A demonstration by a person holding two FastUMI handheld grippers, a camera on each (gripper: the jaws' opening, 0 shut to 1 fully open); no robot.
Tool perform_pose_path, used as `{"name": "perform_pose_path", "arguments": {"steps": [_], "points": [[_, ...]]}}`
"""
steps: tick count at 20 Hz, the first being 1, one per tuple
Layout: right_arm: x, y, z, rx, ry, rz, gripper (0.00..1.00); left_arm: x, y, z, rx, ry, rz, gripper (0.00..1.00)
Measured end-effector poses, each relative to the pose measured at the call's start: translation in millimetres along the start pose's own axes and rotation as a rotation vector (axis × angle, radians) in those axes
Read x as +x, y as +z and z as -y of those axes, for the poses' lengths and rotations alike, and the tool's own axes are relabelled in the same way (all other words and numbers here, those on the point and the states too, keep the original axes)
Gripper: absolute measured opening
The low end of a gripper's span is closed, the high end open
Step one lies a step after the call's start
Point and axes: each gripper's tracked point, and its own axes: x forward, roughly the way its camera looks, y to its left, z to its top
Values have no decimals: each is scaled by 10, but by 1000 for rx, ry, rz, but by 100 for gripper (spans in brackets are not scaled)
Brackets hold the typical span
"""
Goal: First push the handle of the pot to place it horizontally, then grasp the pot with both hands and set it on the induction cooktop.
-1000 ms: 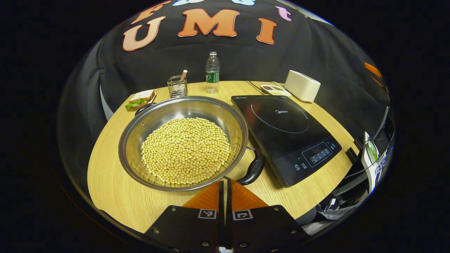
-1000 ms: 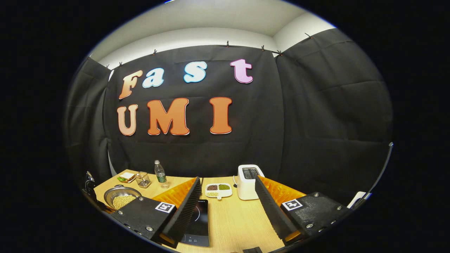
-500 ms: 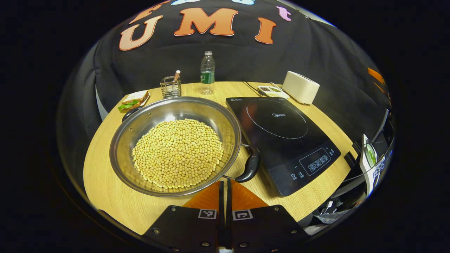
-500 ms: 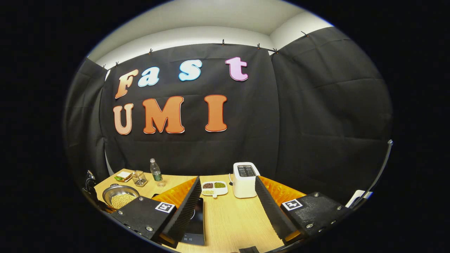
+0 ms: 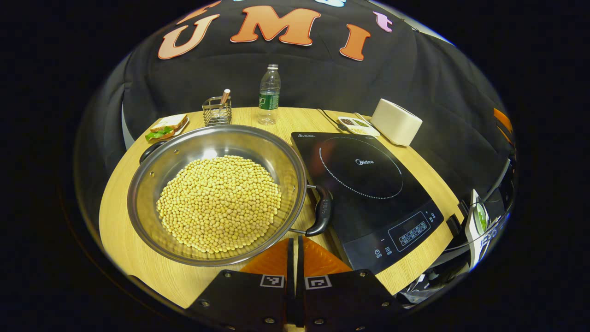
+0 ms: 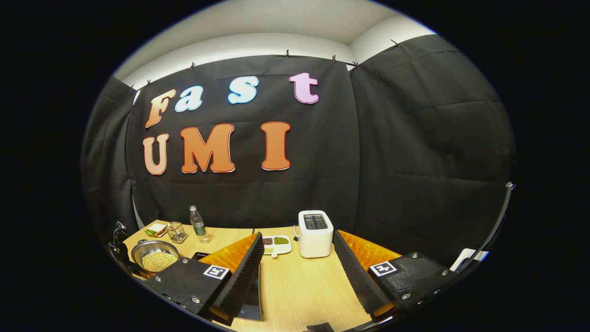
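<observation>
A wide steel pot full of yellow beans sits on the round wooden table, just left of the black induction cooktop. One black handle of the pot lies beside the cooktop's left edge; the other handle is at the far left rim. My left gripper is shut and empty, its tips at the pot's near rim close to the right handle. In the right gripper view the pot appears small at far left. My right gripper stands open above the table, far from the pot.
At the back of the table stand a water bottle, a wire holder, a sandwich plate, a divided dish of beans and a white toaster. Dark equipment sits off the table's right edge.
The pot has turned: its right handle swung from the near side up toward the cooktop's edge. The left gripper followed it round. The right gripper drifted slightly to the right.
</observation>
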Motion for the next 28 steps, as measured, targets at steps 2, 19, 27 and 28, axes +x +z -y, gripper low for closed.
{"name": "perform_pose_path", "arguments": {"steps": [2, 19, 27, 28], "points": [[19, -11, 32, 1, -6, 0, 95, 39, 40, 32, 12, 3, 2, 2], [140, -117, 140, -10, -35, -16, 95, 332, 279, 157, 26, -5, 29, 2], [181, -184, 23, -17, -25, -34, 95, 429, 445, 196, 48, -12, 51, 2], [184, -195, 3, -19, -23, -36, 95, 426, 456, 197, 51, -13, 55, 2]]}}
